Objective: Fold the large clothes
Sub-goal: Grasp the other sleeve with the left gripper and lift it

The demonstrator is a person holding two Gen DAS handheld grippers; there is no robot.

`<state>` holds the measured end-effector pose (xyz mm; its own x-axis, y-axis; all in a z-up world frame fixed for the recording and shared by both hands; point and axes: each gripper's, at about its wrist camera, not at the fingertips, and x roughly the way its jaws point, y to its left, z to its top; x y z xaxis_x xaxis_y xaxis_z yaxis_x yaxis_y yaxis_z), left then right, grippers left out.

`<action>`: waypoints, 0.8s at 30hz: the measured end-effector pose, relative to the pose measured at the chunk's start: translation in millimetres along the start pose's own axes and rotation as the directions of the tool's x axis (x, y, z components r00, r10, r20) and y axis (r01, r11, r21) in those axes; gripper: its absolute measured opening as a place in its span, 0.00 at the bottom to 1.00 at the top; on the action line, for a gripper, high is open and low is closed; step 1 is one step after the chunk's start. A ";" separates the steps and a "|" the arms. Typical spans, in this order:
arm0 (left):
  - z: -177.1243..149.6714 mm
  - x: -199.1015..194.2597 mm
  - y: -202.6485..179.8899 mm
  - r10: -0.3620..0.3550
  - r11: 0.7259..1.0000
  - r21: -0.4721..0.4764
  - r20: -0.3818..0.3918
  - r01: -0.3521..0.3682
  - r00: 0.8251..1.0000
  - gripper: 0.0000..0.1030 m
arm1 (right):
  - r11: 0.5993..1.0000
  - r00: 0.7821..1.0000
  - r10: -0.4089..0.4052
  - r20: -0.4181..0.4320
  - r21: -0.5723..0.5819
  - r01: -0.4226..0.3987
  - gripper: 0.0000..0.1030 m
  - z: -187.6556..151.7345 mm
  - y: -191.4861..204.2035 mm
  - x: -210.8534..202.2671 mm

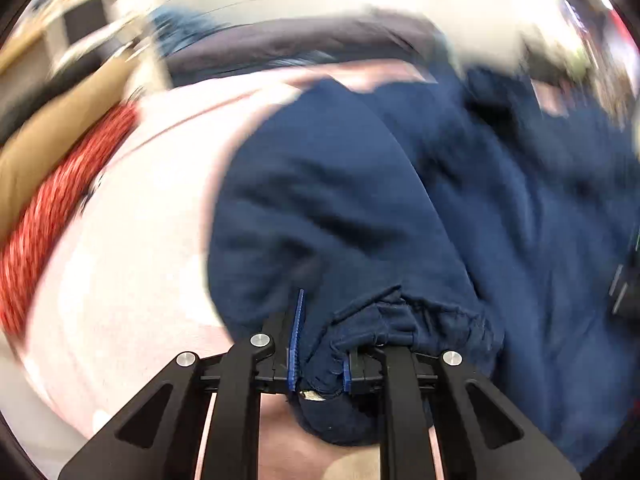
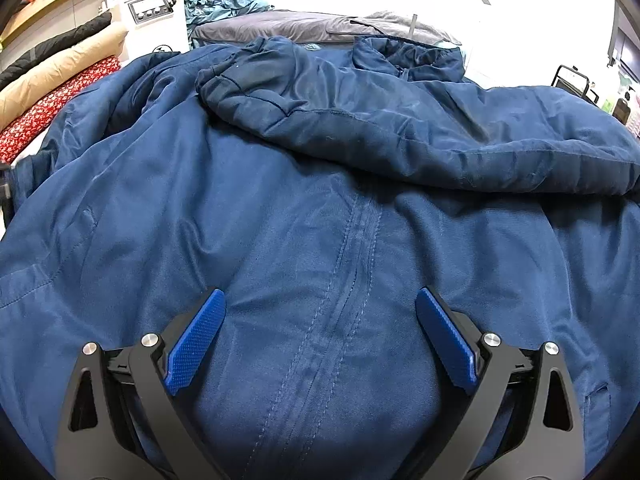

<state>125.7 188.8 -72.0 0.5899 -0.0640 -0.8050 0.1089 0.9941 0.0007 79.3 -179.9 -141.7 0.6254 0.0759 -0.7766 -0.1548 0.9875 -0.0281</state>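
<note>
Pinching a gathered cuff [image 1: 400, 320] of the navy jacket [image 2: 320, 240], the left gripper [image 1: 320, 364] is clamped tight; the right gripper [image 2: 320, 340] hovers wide apart, empty, the jacket spread directly beneath it.

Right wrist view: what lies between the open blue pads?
Only the navy jacket, its stitched centre seam running between the right gripper pads; nothing is gripped.

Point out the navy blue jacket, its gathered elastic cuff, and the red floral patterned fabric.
Navy blue jacket [image 2: 352, 264]: right wrist view, on the stitched centre seam.
Gathered elastic cuff [image 1: 400, 320]: left wrist view, on the bunched hem beside the pads.
Red floral patterned fabric [image 2: 52, 108]: right wrist view, mid-strip.
</note>
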 end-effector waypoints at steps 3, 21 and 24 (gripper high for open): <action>29.1 -32.0 45.3 0.061 0.989 -0.136 0.067 -0.052 0.996 0.14 | 1.000 1.000 0.002 -0.001 0.001 -0.002 0.92 0.0 -0.8 0.2; 180.2 -65.2 -123.1 -0.255 0.964 -0.017 0.207 0.264 0.945 0.13 | 1.000 1.000 0.015 0.015 0.011 -0.016 0.92 -1.1 -3.7 -1.8; 209.8 -73.3 -186.1 -0.362 0.930 0.038 0.260 0.365 0.895 0.13 | 1.000 1.000 0.018 0.022 0.013 -0.018 0.92 -1.9 -3.4 -2.2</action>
<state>230.1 -9.9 111.4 0.6971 -0.4397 -0.5664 0.3465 0.8981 -0.2707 77.0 -183.7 -141.1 0.6391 0.0969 -0.7630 -0.1566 0.9876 -0.0057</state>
